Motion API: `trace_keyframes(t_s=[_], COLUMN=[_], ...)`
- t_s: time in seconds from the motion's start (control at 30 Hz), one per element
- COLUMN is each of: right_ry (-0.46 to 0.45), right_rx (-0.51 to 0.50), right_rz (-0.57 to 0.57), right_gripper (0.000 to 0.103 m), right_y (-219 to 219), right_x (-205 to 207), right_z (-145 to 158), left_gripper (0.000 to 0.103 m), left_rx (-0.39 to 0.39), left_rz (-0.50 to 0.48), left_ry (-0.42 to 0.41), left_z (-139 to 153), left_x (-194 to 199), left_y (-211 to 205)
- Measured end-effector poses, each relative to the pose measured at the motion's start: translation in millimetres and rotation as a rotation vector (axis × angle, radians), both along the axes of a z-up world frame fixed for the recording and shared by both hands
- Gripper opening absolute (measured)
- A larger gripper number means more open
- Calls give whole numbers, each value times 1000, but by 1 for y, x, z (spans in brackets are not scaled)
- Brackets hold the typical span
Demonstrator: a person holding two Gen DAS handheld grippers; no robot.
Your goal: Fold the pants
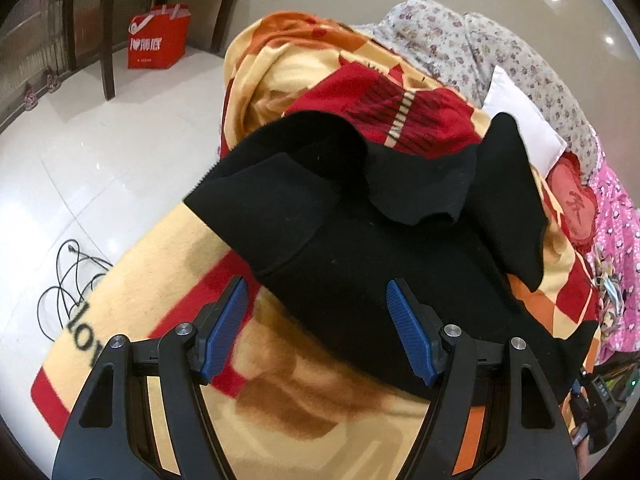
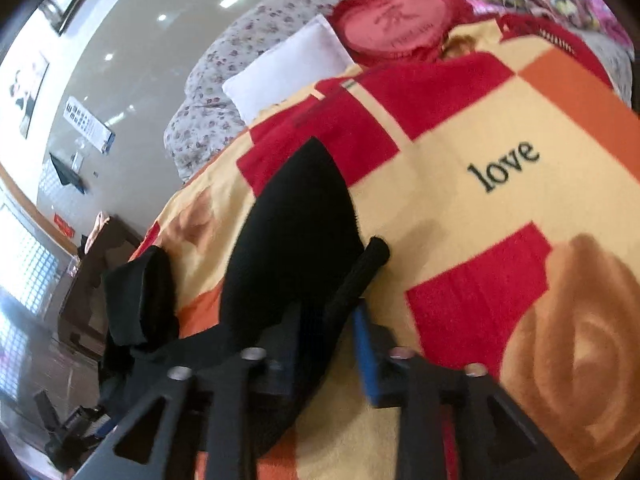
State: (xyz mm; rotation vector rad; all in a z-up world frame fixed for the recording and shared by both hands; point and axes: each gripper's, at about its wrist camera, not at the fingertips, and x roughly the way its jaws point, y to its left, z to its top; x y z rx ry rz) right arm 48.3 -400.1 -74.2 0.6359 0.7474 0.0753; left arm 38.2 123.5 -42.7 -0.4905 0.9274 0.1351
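Note:
Black pants (image 1: 360, 248) lie bunched on a yellow, red and orange blanket (image 1: 168, 300), with one fold flopped over the top and a leg running off to the right. My left gripper (image 1: 316, 320) is open and empty, hovering just above the near edge of the pants. In the right wrist view, my right gripper (image 2: 320, 328) is shut on a rolled edge of the black pants (image 2: 296, 232) and lifts it off the blanket (image 2: 460, 208). Its left finger is hidden under the cloth. The right wrist view is blurred.
The blanket covers a bed. A white pillow (image 1: 516, 116), a red heart cushion (image 2: 396, 20), a flowered quilt (image 1: 480, 40) and pink bedding (image 1: 616, 248) lie at its far end. A red bag (image 1: 156, 38), a dark chair (image 1: 108, 20) and a black cable (image 1: 68, 280) are on the white floor at left.

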Motion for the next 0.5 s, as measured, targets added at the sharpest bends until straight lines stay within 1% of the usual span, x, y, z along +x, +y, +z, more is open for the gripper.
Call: trace_keyframes(t_s=[0.07, 0.13, 0.2, 0.27, 0.3, 0.33, 0.37, 0.4, 0.43, 0.5], right_ry=[4, -24, -49, -80, -90, -101, -118, -140, -156, -190], right_rx=[61, 135, 153, 181, 193, 196, 198, 200, 205, 216], right_rz=[4, -1, 3, 25, 31, 33, 32, 26, 21, 12], right_gripper=[32, 32, 32, 19, 8, 7, 6, 5, 5, 5], right_y=[-2, -6, -7, -8, -8, -7, -7, -9, -11, -17], right_x=[6, 6, 6, 7, 6, 4, 1, -3, -8, -18], right_z=[-5, -12, -14, -13, -13, -12, -10, -5, -2, 8], left_gripper=[72, 73, 73, 73, 73, 57, 43, 19, 15, 12], left_rx=[-22, -9, -5, -14, -25, -31, -42, -53, -63, -80], left_rz=[-1, 4, -1, -12, -21, -25, -33, -45, -52, -51], left_ry=[18, 9, 7, 2, -4, -7, -5, 16, 23, 14], left_z=[-5, -5, -4, -4, -4, -4, -5, -6, -7, -4], left_x=[5, 7, 12, 15, 16, 16, 16, 17, 17, 11], left_y=[1, -1, -4, -6, -8, -8, -9, -10, -11, -8])
